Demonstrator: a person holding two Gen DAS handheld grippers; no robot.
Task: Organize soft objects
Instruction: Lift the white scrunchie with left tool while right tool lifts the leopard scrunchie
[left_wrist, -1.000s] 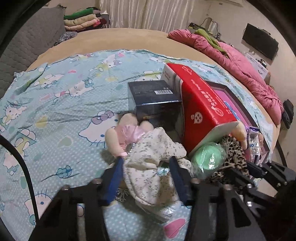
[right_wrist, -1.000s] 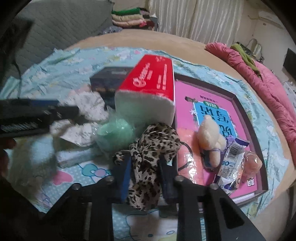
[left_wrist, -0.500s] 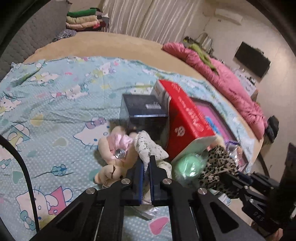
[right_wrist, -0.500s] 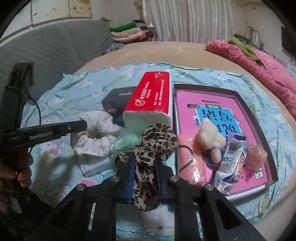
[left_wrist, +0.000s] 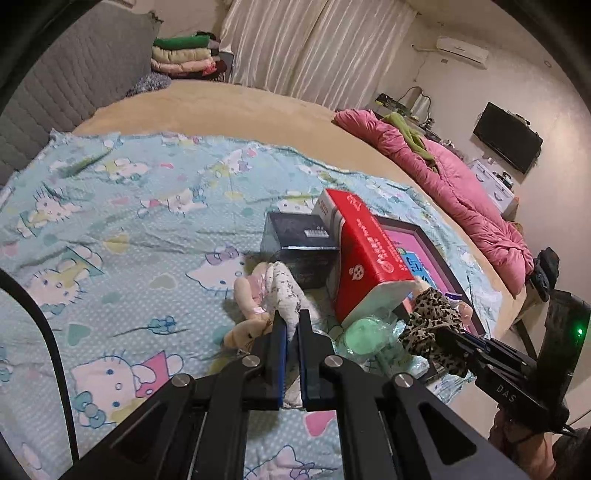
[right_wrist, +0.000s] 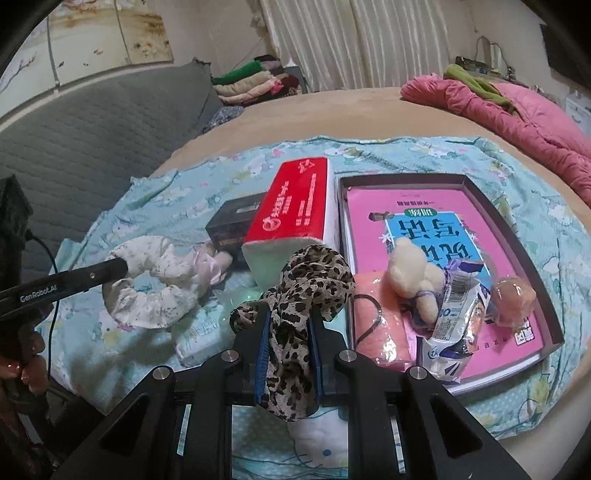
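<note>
My left gripper (left_wrist: 291, 325) is shut on a white floral scrunchie (left_wrist: 284, 291), lifted off the cartoon-print sheet; the right wrist view shows the scrunchie (right_wrist: 155, 288) hanging as a ring from the left gripper's fingertips (right_wrist: 120, 266). My right gripper (right_wrist: 287, 325) is shut on a leopard-print scrunchie (right_wrist: 306, 280), raised above the sheet; in the left wrist view that scrunchie (left_wrist: 432, 325) drapes over the right gripper's fingers. A small plush doll in pink (left_wrist: 251, 295) lies on the sheet under the white scrunchie. A cream plush bear (right_wrist: 410, 273) lies in the dark tray (right_wrist: 517, 236).
A red tissue pack (right_wrist: 295, 210) and a black box (right_wrist: 232, 225) stand mid-sheet. A green ball in plastic (left_wrist: 362, 336) lies beside a wipes packet (right_wrist: 199, 332). The tray holds a pink book, snack wrapper (right_wrist: 458, 321) and peach ball (right_wrist: 515, 301). A pink duvet (left_wrist: 461, 199) lies right.
The left gripper closed on the white scrunchie and lifted it off the doll. The right gripper tightened on the leopard scrunchie and raised it. Both views pulled up and back.
</note>
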